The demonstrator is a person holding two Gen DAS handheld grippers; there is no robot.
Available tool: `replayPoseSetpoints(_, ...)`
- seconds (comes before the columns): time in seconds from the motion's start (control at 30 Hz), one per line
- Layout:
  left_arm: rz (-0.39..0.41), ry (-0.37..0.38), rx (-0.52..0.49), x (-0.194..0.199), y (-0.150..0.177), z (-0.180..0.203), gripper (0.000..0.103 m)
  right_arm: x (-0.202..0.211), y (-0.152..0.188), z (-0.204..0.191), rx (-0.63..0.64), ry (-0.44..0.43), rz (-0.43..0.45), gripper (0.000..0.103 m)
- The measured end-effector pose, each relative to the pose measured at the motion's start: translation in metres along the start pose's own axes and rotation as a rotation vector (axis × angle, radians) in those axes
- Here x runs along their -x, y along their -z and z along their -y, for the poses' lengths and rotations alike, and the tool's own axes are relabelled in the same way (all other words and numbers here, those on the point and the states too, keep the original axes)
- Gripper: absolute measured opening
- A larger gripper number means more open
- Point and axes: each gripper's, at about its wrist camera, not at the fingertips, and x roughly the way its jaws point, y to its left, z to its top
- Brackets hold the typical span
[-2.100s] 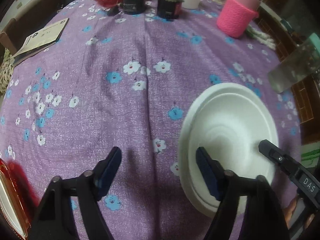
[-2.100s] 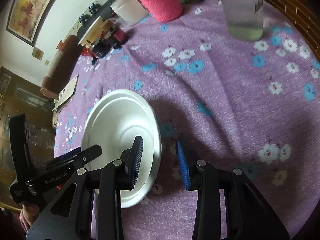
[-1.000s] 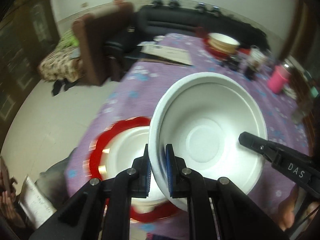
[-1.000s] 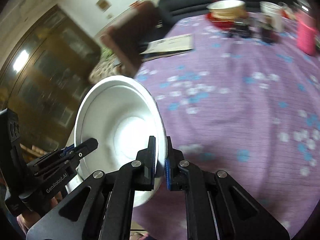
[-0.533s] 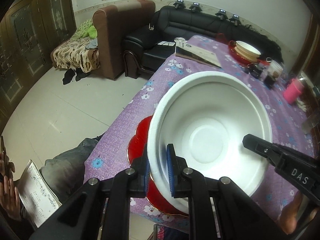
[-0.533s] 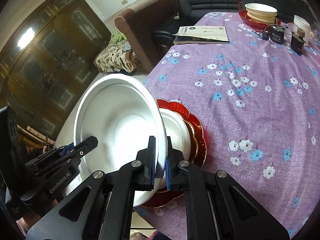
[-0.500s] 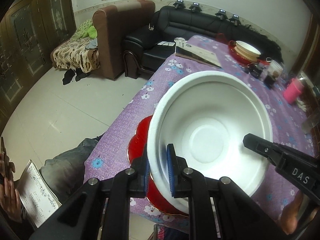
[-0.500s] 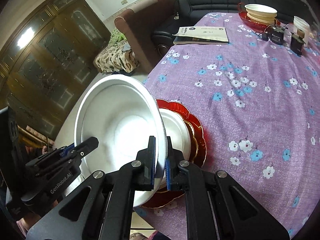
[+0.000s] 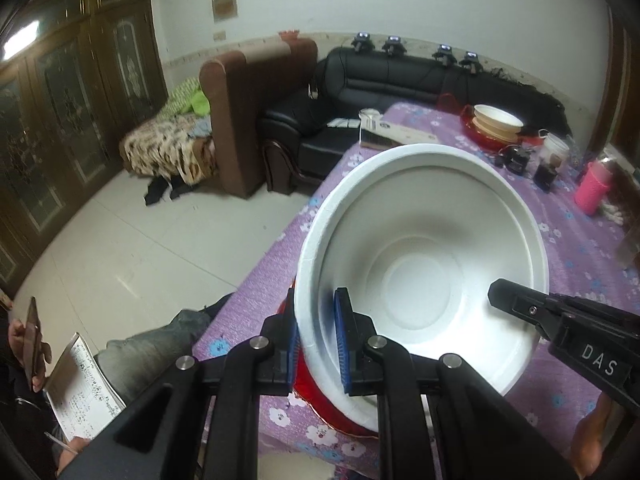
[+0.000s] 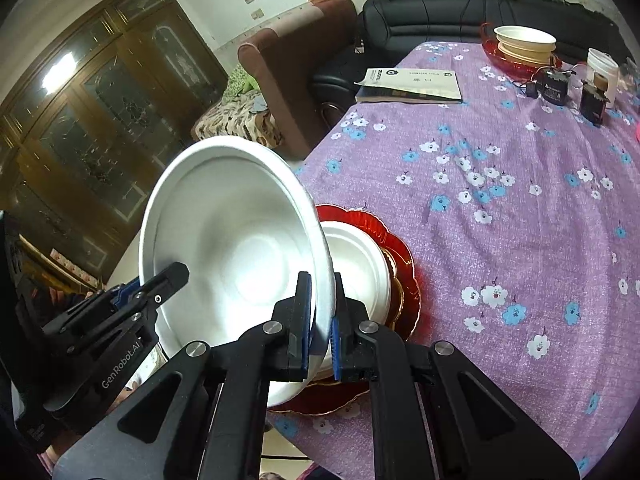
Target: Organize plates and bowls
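Both grippers hold one large white foam bowl by its rim, tilted, above the table's near corner. My left gripper is shut on the rim's left side. My right gripper is shut on the opposite side of the same bowl. Below it a red scalloped plate lies on the purple cloth with a white bowl stacked in it. In the left wrist view the red plate shows only as a sliver under the bowl.
A second stack of cream bowls on a red plate stands at the table's far end, by a booklet, black boxes, a white cup and a pink cup. A seated person with a notebook is at left.
Both grippers have lifted the white bowl off the table and carried it to the near corner over the red plate; in the last half second it tilted up a little.
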Motion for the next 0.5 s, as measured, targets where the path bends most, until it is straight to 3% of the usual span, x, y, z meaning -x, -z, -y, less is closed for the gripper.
replayPoseSetpoints(0.5, 0.106, -0.055, -0.052, 0.019, 0.003, 0.025, 0.016, 0.022, 0.005, 0.014, -0.025, -0.016, 0.098, 0.008)
